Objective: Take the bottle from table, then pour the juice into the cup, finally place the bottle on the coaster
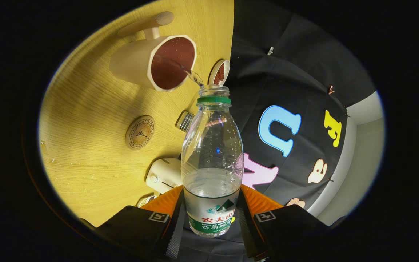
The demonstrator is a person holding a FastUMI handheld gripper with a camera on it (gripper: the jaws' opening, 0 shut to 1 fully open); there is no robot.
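1. Between the two fingers of the gripper (211, 218) sits the bottle (212, 156), clamped on both sides low down by its label. Gripping that low makes sense to me: it leaves the neck and mouth free to swing over the target.
2. Bottle's tipped well over, cap off, mouth aimed forward, and a thin stream (194, 75) is running out of it. What's left of the clear liquid pools at the held end, so I'd guess the tilt is kept gentle to keep the stream thin and on target.
3. Just beyond the mouth is the cup (158, 63), a beige mug with a dark inside. The stream crosses its rim and lands inside, so pouring looks well underway.
4. The round coaster (140, 132) lies on the wooden table (86, 109) to one side of the bottle, well apart from the cup and bare. Good, that's where the bottle goes last.
5. Near the table's edge by the black cloth: a small dish (219, 72) with something reddish, a little jar (184, 121), and a white gadget (164, 174) close to the fingers. Can't tell what that one is.
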